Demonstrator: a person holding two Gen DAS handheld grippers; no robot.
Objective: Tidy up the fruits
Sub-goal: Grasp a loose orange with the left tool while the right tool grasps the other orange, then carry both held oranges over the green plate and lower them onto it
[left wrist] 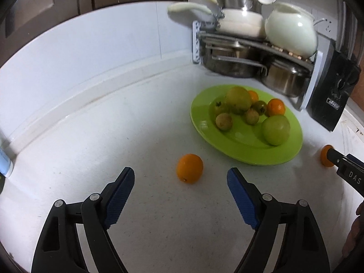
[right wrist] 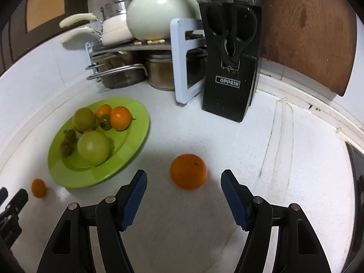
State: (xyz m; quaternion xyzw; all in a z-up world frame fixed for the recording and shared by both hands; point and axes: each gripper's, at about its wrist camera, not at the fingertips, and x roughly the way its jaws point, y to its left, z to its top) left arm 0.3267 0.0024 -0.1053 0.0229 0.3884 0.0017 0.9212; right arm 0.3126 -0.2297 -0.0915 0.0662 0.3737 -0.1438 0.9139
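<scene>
Orange, round fruit [right wrist: 188,171] lies between right gripper's [right wrist: 183,183] spread fingers.

My left wrist view looks low across the counter [left wrist: 113,136] toward its back corner; my right does likewise, both sharing the green plate [left wrist: 238,152] [right wrist: 136,122].

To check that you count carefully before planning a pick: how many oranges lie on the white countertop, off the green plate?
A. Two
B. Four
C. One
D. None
A: one orange lies on the countertop ahead of the open left tool, and a second orange lies ahead of the open right tool, both off the green plate.
</scene>
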